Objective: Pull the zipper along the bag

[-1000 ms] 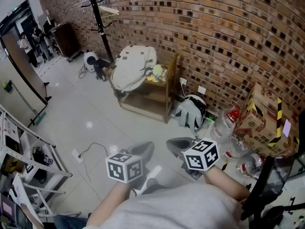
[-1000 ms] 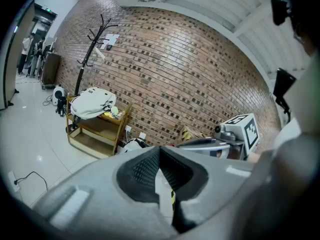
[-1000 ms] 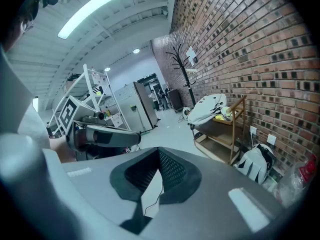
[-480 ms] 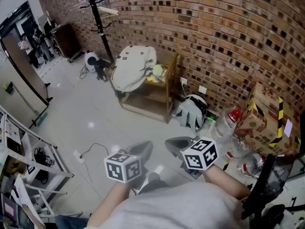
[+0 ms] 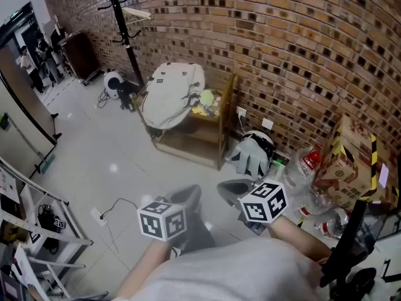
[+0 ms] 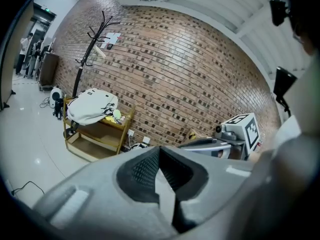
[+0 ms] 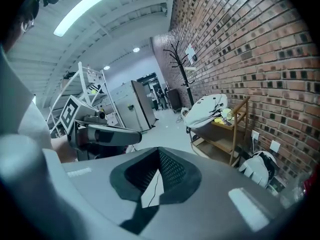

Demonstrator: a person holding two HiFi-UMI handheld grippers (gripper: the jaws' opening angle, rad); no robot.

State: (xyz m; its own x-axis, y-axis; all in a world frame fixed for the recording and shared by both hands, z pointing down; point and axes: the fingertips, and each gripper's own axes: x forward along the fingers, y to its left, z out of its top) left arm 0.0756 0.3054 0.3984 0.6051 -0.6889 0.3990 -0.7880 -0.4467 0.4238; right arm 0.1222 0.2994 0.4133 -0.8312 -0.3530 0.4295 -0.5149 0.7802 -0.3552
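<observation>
Clearly, left gripper (image 5: 188, 194) and right gripper (image 5: 229, 189) have closed, empty fingers (image 6: 141, 170); open them before reaching the cream fabric bag (image 5: 168, 91) at 11 o'clock.

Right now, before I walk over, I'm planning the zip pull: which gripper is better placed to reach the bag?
Left, marginally. The cream bag lies on the wooden shelf far ahead, nearer the left gripper; the right gripper sits further across. Both are shut and empty.
</observation>
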